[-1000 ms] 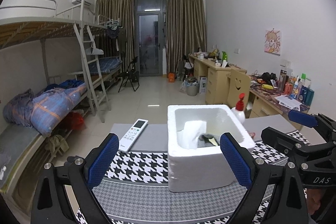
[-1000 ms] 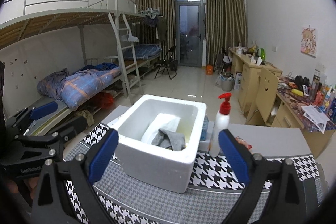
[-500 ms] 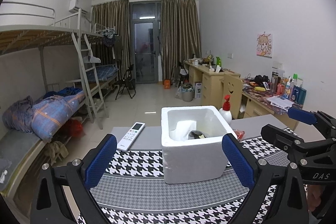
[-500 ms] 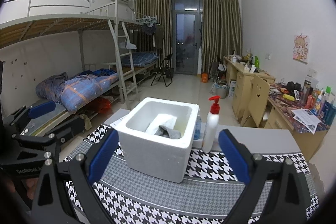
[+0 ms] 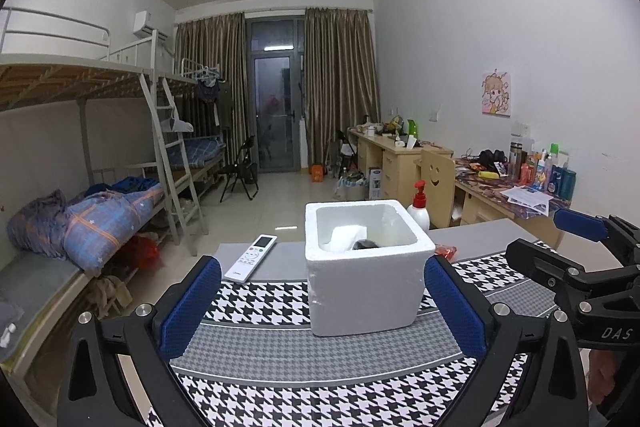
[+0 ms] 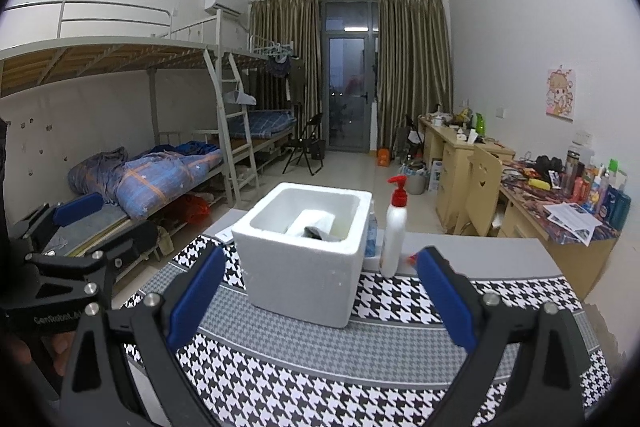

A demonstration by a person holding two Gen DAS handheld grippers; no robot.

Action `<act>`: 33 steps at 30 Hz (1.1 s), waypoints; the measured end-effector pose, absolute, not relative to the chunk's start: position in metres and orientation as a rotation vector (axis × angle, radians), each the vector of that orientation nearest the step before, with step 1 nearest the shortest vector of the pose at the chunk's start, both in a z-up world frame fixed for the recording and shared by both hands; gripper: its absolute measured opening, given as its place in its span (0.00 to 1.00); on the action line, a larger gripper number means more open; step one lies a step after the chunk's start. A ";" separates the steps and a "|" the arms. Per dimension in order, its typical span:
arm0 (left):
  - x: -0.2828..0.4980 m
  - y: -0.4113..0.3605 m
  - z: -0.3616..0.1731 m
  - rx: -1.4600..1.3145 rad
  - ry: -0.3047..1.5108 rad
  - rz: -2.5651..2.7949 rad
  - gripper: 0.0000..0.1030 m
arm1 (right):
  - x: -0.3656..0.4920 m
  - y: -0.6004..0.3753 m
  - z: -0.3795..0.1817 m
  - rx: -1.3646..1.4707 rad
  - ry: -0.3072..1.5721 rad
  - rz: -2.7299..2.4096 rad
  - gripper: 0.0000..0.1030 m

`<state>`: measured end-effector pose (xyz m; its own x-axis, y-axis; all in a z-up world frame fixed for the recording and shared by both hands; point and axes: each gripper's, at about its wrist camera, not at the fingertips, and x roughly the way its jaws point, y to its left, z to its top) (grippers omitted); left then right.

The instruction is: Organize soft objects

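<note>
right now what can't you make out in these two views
- Foam box contents: in both views its walls hide all but a white piece and a dark cloth.
- Small red item behind the box: left view, mostly hidden by the box and the left hand-held gripper.
- Remote: button labels too small; in the right view the box hides most of it.

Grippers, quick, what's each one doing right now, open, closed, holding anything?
Left gripper: open, holding nothing.
Right gripper: open, holding nothing.
</note>
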<state>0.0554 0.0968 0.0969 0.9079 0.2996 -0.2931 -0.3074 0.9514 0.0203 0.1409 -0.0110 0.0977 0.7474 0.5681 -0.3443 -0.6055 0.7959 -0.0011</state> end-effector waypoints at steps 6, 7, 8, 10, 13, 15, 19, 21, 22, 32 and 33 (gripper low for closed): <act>0.036 0.088 0.098 -0.014 0.267 0.310 0.99 | 0.124 -0.020 0.097 -0.114 0.310 0.637 0.95; 0.034 0.088 0.098 -0.014 0.264 0.308 0.99 | 0.122 -0.021 0.098 -0.113 0.307 0.637 0.95; 0.031 0.087 0.097 -0.018 0.260 0.308 0.99 | 0.120 -0.022 0.097 -0.110 0.305 0.638 0.95; 0.025 0.085 0.096 -0.022 0.250 0.310 0.99 | 0.117 -0.025 0.097 -0.103 0.301 0.643 0.95; 0.019 0.080 0.092 -0.013 0.238 0.314 0.99 | 0.110 -0.027 0.095 -0.105 0.292 0.642 0.95; 0.018 0.077 0.089 -0.007 0.237 0.312 0.99 | 0.105 -0.028 0.093 -0.109 0.285 0.637 0.95; 0.012 0.072 0.083 -0.006 0.222 0.302 0.99 | 0.095 -0.030 0.090 -0.109 0.268 0.633 0.95; 0.009 0.069 0.082 -0.002 0.209 0.301 0.99 | 0.090 -0.032 0.087 -0.117 0.253 0.625 0.95; 0.008 0.067 0.081 0.002 0.205 0.298 0.99 | 0.088 -0.033 0.087 -0.119 0.250 0.621 0.95; -0.010 0.056 0.069 -0.010 0.182 0.267 0.99 | 0.074 -0.046 0.073 -0.103 0.227 0.611 0.95; -0.011 0.055 0.067 -0.011 0.180 0.266 0.99 | 0.072 -0.047 0.071 -0.102 0.226 0.609 0.95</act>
